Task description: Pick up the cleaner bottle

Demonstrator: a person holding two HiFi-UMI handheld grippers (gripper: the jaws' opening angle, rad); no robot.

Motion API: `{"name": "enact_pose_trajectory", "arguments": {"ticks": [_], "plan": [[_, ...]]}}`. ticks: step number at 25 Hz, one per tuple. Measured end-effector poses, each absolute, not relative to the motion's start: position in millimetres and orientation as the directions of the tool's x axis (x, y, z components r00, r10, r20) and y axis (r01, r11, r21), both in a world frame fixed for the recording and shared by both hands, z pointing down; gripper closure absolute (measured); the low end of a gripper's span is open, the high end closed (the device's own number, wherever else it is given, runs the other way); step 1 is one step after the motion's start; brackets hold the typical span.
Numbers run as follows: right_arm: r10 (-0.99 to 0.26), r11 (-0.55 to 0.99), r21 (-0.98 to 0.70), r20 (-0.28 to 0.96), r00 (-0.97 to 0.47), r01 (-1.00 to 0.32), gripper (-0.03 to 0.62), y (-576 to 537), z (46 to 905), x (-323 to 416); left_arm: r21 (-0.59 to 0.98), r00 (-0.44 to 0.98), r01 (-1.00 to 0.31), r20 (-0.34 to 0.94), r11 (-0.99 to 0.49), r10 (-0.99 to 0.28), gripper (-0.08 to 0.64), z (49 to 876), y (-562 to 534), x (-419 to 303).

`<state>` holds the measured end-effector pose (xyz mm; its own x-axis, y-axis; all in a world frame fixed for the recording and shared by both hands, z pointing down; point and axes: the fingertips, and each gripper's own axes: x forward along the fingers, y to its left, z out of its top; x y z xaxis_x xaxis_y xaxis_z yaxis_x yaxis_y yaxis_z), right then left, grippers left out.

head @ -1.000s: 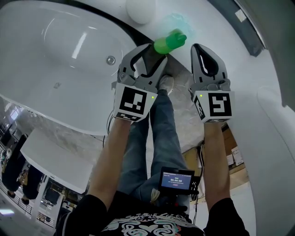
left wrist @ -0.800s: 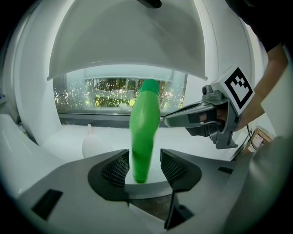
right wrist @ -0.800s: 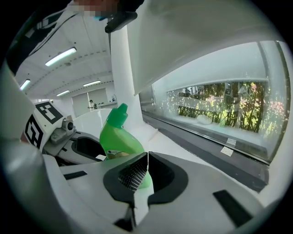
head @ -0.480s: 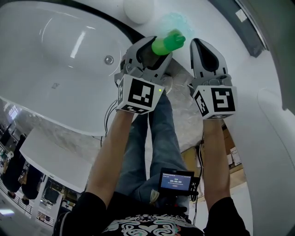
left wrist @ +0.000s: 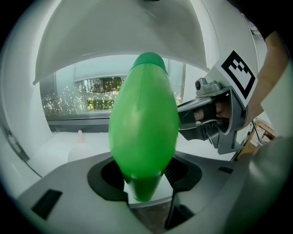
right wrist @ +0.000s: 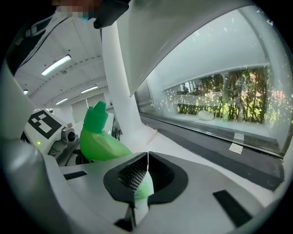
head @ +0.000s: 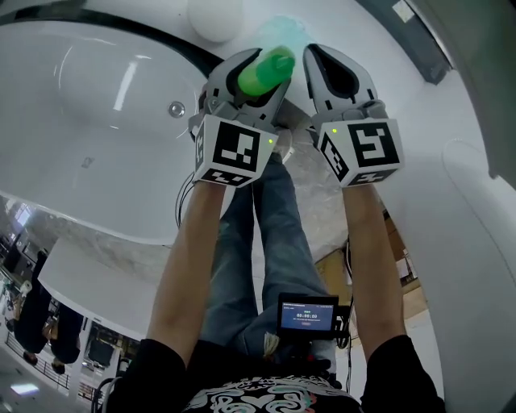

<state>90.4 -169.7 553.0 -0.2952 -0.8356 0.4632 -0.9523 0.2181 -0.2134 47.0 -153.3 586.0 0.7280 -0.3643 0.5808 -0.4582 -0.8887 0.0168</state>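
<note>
Reaching forward, the left tool [head: 266,64] is now sitting around the green bottle [left wrist: 144,132]. A second ago the bottle was standing just past the tips of the jaws, and now it is standing right between them. The jaws have just been opening wider and are spreading far apart, so the black pads [left wrist: 106,176] are waiting on each side of the bottle with a little gap showing and are not squeezing it yet. The bottle itself is not looking moved: it is standing up on the white ledge [right wrist: 155,137] at the end of the bathtub [head: 105,89], close to a round white thing [head: 214,16]. The right tool [right wrist: 147,164] is also coming forward and is hanging just beside the bottle, with its jaws pressed together and nothing between them. To me this is meaning the pick-up is close but not done: the left tool is in the right spot, and it is still needing to close on the bottle before any lifting is happening.
</note>
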Motion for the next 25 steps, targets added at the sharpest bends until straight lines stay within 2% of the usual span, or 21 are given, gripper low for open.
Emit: {"name": "enact_pose_trajectory", "arguments": {"ticks": [18,25], "plan": [[-0.829,0.226,-0.256,0.457,-0.324,-0.94,0.565,-172.1,561.5,89.3,0.0,0.696,-0.45,0.626,-0.893,-0.351,0.353,602.1,-162.4,62.3],[-0.818,0.245,-0.271,0.457,-0.349,-0.931,0.565,-176.9,567.2,90.1,0.044,0.72,-0.418,0.625,-0.907,-0.301,0.356,604.3,-167.6,64.9]]}}
